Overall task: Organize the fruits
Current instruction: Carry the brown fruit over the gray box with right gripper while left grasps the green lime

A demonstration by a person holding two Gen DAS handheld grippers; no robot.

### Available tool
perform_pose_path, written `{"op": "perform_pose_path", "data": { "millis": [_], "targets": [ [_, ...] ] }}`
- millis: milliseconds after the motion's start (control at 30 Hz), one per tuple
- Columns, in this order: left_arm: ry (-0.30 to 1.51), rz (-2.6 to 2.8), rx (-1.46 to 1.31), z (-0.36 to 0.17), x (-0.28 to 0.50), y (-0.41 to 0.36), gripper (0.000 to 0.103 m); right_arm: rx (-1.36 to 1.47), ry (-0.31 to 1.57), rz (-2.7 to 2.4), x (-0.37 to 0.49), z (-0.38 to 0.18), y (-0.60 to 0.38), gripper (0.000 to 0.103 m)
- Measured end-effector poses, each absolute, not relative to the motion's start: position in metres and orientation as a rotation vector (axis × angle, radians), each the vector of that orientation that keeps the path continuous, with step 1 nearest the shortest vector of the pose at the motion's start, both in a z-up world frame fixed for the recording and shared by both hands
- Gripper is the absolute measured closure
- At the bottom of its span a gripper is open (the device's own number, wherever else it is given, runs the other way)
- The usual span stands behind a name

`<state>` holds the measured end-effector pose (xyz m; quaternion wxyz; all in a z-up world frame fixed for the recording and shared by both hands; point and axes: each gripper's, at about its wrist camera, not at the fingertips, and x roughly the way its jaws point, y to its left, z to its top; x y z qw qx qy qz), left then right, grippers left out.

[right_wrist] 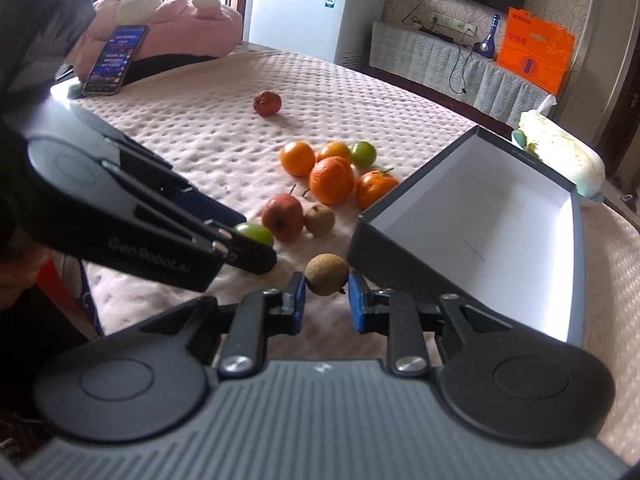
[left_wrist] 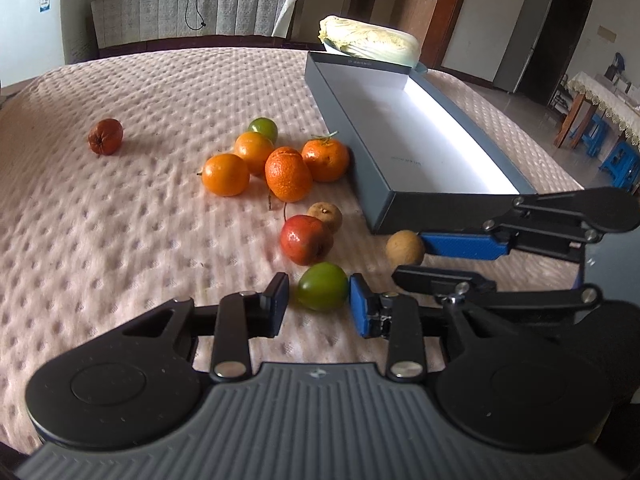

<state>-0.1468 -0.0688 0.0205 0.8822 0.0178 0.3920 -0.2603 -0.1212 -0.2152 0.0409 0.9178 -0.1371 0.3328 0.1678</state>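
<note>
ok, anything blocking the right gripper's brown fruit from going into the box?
Nothing visible. The brown fruit sits between the right gripper pads, right beside the open box; only the box's near wall needs clearing.

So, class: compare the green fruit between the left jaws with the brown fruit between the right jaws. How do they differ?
Colour: the green fruit is glossy green; the brown fruit is dull tan. Size: the green fruit looks somewhat bigger. Position: the brown fruit lies at the box corner; the green fruit lies farther from it, beside a red fruit. Shared: both are roundish, rest on the quilted cover, each framed by open jaws.
</note>
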Motion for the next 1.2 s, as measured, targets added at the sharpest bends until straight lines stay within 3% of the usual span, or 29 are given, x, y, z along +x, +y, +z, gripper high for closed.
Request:
{"op": "perform_pose_path", "data": {
  "millis": [67,500,833,1200],
  "targets": [
    [0.813,-0.533,0.055,0.021,-0.148,-0.070,0.071,-0.267,0.675,0.346,-0.122,0.045,-0.217,0.077],
    [0.722,-0.424,0.019,0.045,-0.143,-0.056,0.072,-0.113,0.549,0.213,-0.102,0.083,-0.252,0.077],
    [0.696,-0.454,-0.033,0.061,-0.121,-0.073,0.072,-0.001,0.836,-0.053,-0.049,0.043,-0.308,0.077],
    [0.698,-0.521,-0.067,0.065,-0.119,-0.115,0.072,-0.039,0.887,-0.098,-0.088,0.051,-0.343,0.077]
  ]
}}
